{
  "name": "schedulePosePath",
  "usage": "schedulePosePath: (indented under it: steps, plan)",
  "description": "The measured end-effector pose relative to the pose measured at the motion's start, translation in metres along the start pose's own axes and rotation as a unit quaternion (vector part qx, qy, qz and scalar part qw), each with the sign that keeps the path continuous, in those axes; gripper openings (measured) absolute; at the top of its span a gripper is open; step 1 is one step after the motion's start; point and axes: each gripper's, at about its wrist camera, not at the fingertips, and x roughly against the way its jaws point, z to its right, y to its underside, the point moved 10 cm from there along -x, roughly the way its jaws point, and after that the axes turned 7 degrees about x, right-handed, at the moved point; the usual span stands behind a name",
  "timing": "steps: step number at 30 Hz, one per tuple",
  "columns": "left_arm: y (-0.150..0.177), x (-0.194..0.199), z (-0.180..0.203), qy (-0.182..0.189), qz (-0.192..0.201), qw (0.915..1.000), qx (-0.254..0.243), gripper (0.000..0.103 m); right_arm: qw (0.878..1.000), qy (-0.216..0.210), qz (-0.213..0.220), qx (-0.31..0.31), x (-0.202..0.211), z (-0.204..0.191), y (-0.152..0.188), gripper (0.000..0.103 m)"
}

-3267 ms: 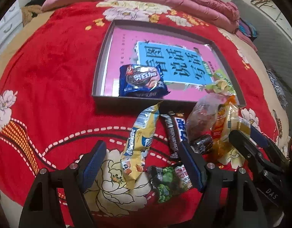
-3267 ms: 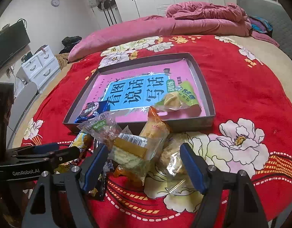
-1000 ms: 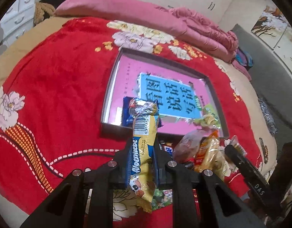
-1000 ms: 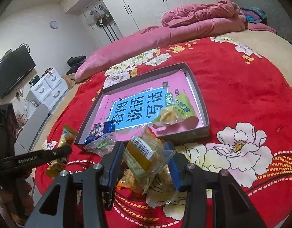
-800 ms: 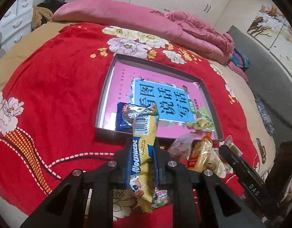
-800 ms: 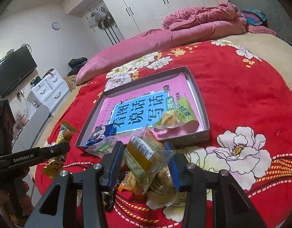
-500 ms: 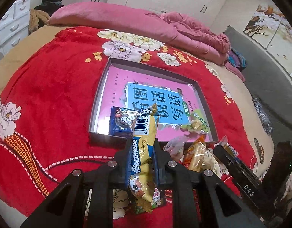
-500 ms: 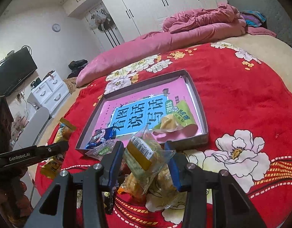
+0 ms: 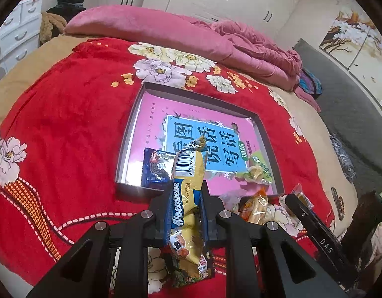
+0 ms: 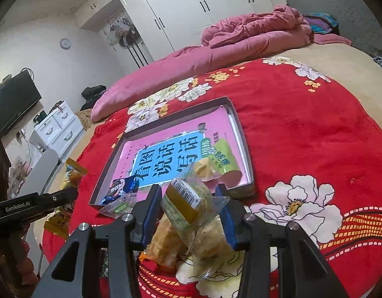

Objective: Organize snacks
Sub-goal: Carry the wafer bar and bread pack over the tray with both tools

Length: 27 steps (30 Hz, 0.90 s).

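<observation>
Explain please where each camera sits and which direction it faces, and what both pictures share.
Left wrist: sits on the left tongs, looking down over the red bedspread at the grey tray; its own tongs pinch a yellow snack bar, with the right tongs' side at the lower right.
Right wrist: sits on the right tongs, facing the tray and wardrobes; its tongs clamp a clear snack packet, with the left tongs at the left edge.
Shared: tray, blue packet, green packet.

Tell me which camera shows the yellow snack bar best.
The left wrist view: the yellow snack bar stands upright in the middle of the picture, pinched by the left gripper, with its barcode and lettering readable. The right wrist view shows it only at the left edge, small and partly hidden behind that gripper.
</observation>
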Motion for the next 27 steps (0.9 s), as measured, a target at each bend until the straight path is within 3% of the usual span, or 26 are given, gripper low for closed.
schedulePosePath:
  steps: [27]
  plan:
    - [-0.023, -0.034, 0.030, 0.041, 0.021, 0.9986, -0.026, 0.019, 1.000, 0.025, 0.006, -0.010, -0.011, 0.020, -0.010, 0.045]
